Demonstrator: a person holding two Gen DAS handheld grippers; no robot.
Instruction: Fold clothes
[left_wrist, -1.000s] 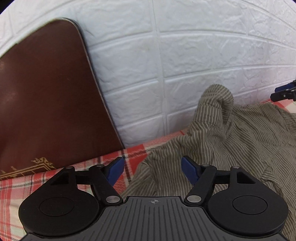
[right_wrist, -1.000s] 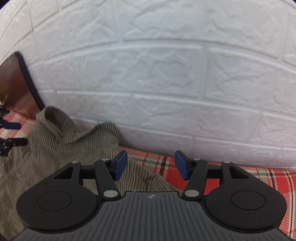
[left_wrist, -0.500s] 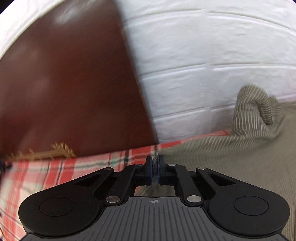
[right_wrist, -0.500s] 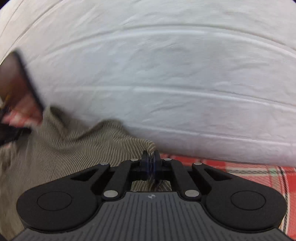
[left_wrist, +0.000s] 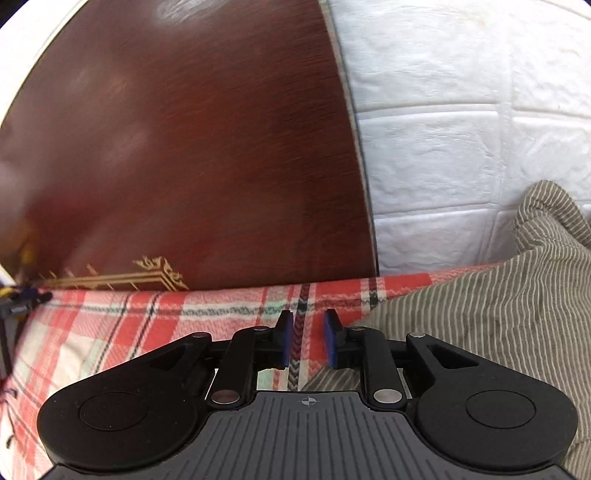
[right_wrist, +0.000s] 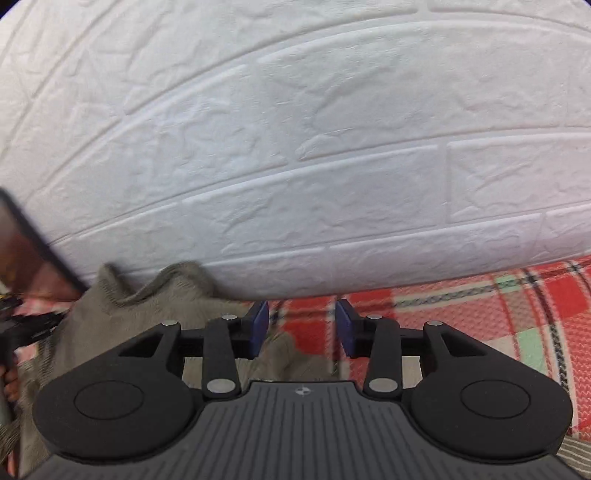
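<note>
A: Any writing to read?
B: None legible. Left gripper (left_wrist: 307, 339) released, striped garment (left_wrist: 491, 317) just right of it.
A: Right gripper (right_wrist: 301, 326)?
B: Released too, garment left of it.

A glossy dark wooden headboard (left_wrist: 184, 147) with gilt ornament is seen beside a matt, rough-embossed white brick-pattern wall (right_wrist: 295, 147). A soft striped woven cloth shirt (left_wrist: 480, 314) is spread on a coarse-knit plaid blanket (left_wrist: 147, 317).
</note>
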